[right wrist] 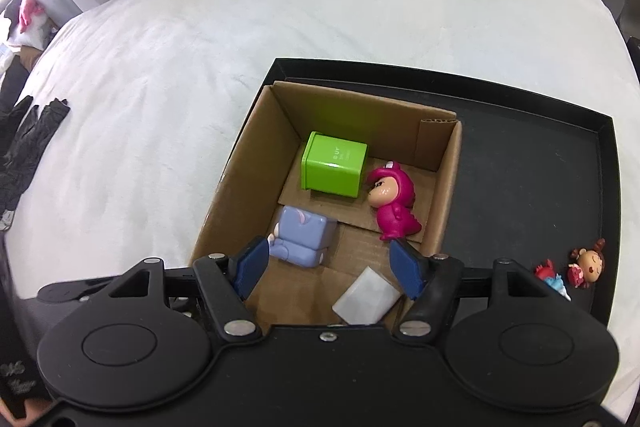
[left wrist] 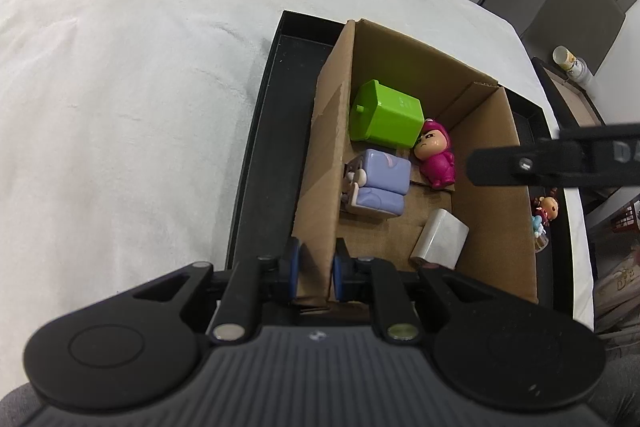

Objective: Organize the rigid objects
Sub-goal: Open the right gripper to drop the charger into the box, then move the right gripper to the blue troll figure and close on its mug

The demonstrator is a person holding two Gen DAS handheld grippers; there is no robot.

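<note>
The left gripper is nipped onto the near-left wall of the box, its blue pads pressed to either side of the cardboard. The right gripper hangs wide open over the near end of the box, holding nothing, its pads spread well apart.

Inside the box, nearest the grippers, a white block lies tilted by the near-right corner. Beyond it on the left side sits a lilac toy, close against the left wall. Behind that, toward the far-left corner, a green cube rests on its side. A pink figure lies on its back by the right wall, its head touching the cube's side.

The box stands in a black tray, pushed into the tray's far-left corner with the left side tight along the rim. Out on the tray's bare right part, near the near-right corner, a small doll with a red bow stands outside the box, a tiny red and blue piece just beside it.

The tray sits on a white cloth that covers the bed. At the cloth's left edge black gloves lie crumpled. From the left camera, the right gripper's finger reaches in over the box's right wall.
</note>
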